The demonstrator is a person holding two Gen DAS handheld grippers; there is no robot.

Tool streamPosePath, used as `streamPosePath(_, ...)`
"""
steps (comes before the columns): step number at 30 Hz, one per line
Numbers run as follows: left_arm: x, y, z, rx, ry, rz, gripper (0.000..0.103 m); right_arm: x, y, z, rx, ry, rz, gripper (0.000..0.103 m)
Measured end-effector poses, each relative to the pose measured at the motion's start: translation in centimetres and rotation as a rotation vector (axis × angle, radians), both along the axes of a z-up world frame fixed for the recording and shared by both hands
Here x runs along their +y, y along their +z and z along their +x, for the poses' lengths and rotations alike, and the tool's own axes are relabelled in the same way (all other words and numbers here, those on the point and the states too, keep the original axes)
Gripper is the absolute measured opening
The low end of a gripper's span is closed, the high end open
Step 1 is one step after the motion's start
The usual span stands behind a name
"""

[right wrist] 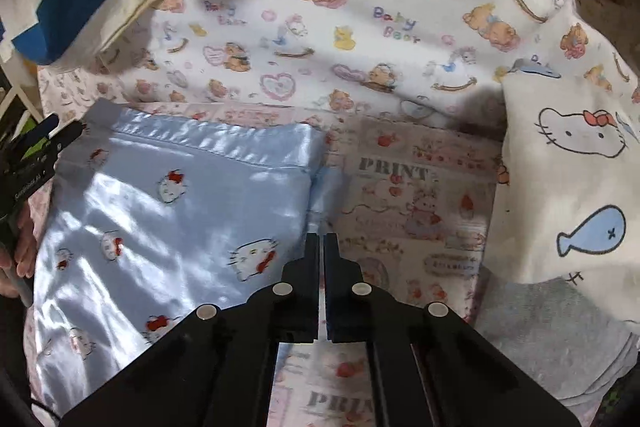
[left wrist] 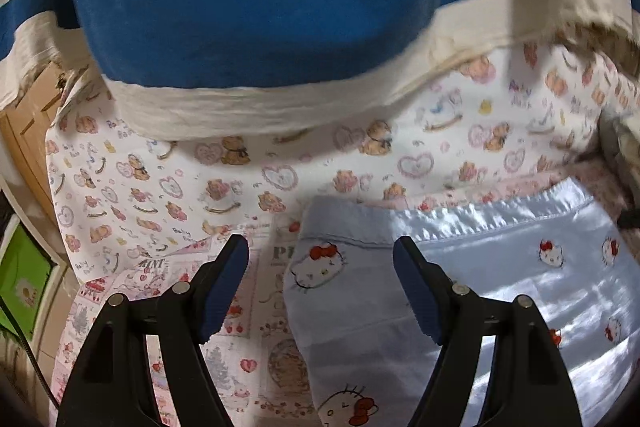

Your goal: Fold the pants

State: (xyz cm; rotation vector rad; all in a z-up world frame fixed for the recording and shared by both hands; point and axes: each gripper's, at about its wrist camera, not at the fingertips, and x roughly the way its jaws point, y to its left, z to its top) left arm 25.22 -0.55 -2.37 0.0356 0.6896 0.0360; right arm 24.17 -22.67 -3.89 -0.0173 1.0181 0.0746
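The jaws of the left gripper (left wrist: 320, 259) stand wide apart with nothing pressed between them; its blue pads (left wrist: 224, 291) hang over the near corner of the pants (left wrist: 460, 291), and in this view one pad is above the pink printed cloth (left wrist: 256, 307) while the other is above the blue fabric. The jaws of the right gripper (right wrist: 322, 239) are together, with only a thin slit between the two black fingers, and I cannot see any fabric caught in them; their tips are just beside the right edge of the pants, over the pink printed cloth. The pants are light blue and shiny, with small cat faces with red bows, and they lie folded and rather flat on the pink printed cloth, with a satin band (right wrist: 208, 143) along the far edge. Beyond them a white sheet with bears and rocking horses (right wrist: 360, 39) covers the surface. In the right wrist view, a cream garment with a cat face and a blue whale (right wrist: 568, 195) lies to the right of the pants, well apart from them, with a grey cloth (right wrist: 552, 343) under its near edge. The person's blue and cream striped top (left wrist: 260, 19) fills the upper part of the left wrist view.
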Motion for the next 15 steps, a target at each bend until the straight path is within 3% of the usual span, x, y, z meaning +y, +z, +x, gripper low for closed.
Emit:
streamPosePath(4, -0.3, 1.2, -1.0, -0.058, -0.017, 0.006, 0.073, -1.7, 0.6, 0.0, -0.047, -0.047, 0.070, 0.002)
streamPosePath(7, 0.0, 3.0, -2.1, -0.105, -0.012, 0.001, 0.073, -2.4, 2.1, -0.5, -0.119, -0.077, 0.062, 0.002)
streamPosePath(10, -0.2, 5.4, -4.1, -0.214, -0.037, 0.039, 0.074, -2.5, 4.1, -1.6, -0.190, -0.085, 0.058, 0.002)
streamPosePath(15, -0.2, 7.5, -8.5, -0.281, -0.046, 0.097, 0.074, -2.3, 8.4, -7.3, -0.348, -0.078, 0.049, 0.002)
